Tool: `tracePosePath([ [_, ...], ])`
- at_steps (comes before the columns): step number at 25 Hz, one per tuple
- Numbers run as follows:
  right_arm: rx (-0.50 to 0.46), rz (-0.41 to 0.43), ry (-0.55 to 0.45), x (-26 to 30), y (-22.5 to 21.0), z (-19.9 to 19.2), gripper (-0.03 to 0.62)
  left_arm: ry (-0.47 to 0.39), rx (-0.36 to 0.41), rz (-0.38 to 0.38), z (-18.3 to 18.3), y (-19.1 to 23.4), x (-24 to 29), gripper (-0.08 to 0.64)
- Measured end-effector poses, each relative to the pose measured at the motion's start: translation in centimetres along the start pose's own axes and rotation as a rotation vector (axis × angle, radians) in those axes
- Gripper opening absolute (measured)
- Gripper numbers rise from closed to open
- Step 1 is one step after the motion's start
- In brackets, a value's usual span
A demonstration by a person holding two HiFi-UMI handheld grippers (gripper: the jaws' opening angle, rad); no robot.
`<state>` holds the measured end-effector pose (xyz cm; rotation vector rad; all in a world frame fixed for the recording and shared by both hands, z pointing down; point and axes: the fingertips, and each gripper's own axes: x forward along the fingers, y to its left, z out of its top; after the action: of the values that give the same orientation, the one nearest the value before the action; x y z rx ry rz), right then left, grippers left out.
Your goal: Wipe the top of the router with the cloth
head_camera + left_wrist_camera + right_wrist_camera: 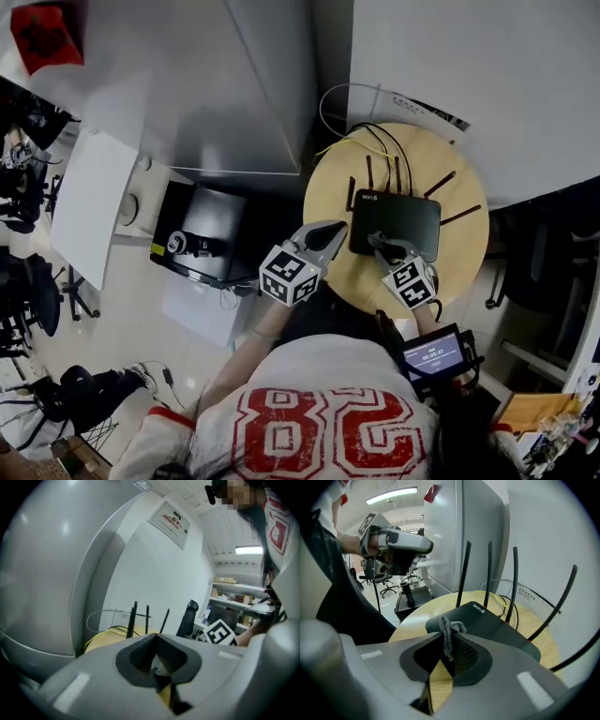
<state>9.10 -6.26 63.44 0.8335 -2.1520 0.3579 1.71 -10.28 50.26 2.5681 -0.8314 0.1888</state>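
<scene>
Item: black router [397, 223], antennas raised, lying flat on a round wooden bench [328, 192], cables trailing from its far side. Right gripper [380, 246]: jaws clamped on a small grey cloth [447, 633], the cloth held at the router's near edge; contact with the top could not be confirmed. Left gripper [330, 232]: jaws together with nothing between them, held just beside the router's near-left corner, apart from it. Step in hand, as judged: cloth brought to the router, wiping about to start or barely started. Next move would call for pressing the cloth flat on the top and drawing it across toward the antennas without snagging them. Views: the right gripper view alone showed the cloth pinched and standing up between the jaws; the head view alone showed the whole top left to cover; the left gripper view showed only antennas and a yellow cable [105, 633], with the router body hidden.
</scene>
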Motion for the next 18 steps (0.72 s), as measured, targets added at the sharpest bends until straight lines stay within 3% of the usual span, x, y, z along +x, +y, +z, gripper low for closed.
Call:
tracePosePath([
  [9, 0.082, 0.019, -0.024, -1.1, 2.4, -1.4, 0.049, 0.024, 0.006, -0.06, -0.6, -1.8, 1.7, 0.0],
  [18, -0.026, -0.057, -0.007, 0.5, -5.4, 1.0, 0.049, 0.006, 0.005, 0.023, 0.0, 0.3, 0.6, 0.0],
])
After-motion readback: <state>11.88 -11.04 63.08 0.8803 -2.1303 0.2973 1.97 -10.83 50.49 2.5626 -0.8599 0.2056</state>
